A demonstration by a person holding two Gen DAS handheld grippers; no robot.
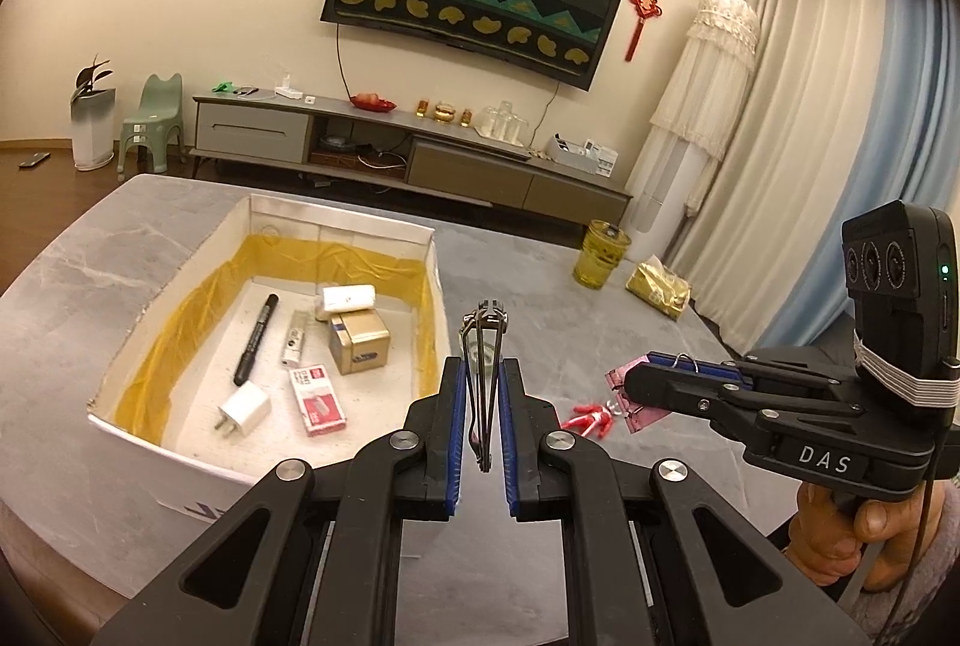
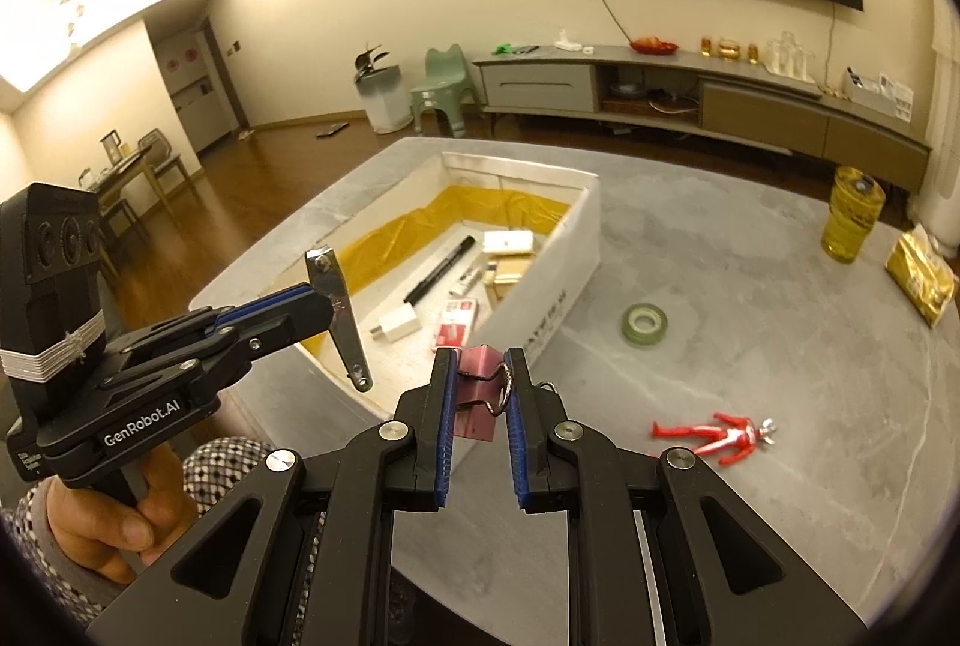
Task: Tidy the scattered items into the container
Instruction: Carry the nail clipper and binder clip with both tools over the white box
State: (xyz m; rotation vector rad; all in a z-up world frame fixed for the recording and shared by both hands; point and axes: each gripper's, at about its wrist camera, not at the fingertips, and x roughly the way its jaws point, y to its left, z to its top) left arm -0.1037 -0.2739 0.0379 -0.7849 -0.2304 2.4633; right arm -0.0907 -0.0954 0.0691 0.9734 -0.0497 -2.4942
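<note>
My left gripper (image 1: 482, 367) is shut on a metal nail clipper (image 1: 483, 406), held upright just right of the white box (image 1: 441, 286). The box is lined with yellow film and holds a black marker (image 1: 255, 340), a white charger (image 1: 243, 412), a red staple box (image 1: 318, 400) and a gold box (image 1: 359, 343). My right gripper (image 2: 480, 355) is shut on a pink binder clip (image 2: 477, 364), above the table beside the box's near corner (image 2: 540, 340). A red toy figure (image 2: 714, 436) and a green tape roll (image 2: 645, 325) lie on the grey table (image 2: 780, 346).
A yellow oil bottle (image 2: 852, 214) and a gold packet (image 2: 921, 274) stand at the table's far right. A hand (image 2: 108, 520) holds the left gripper (image 2: 324, 301) over the box's near left corner. A TV cabinet (image 1: 420, 159) lines the wall beyond.
</note>
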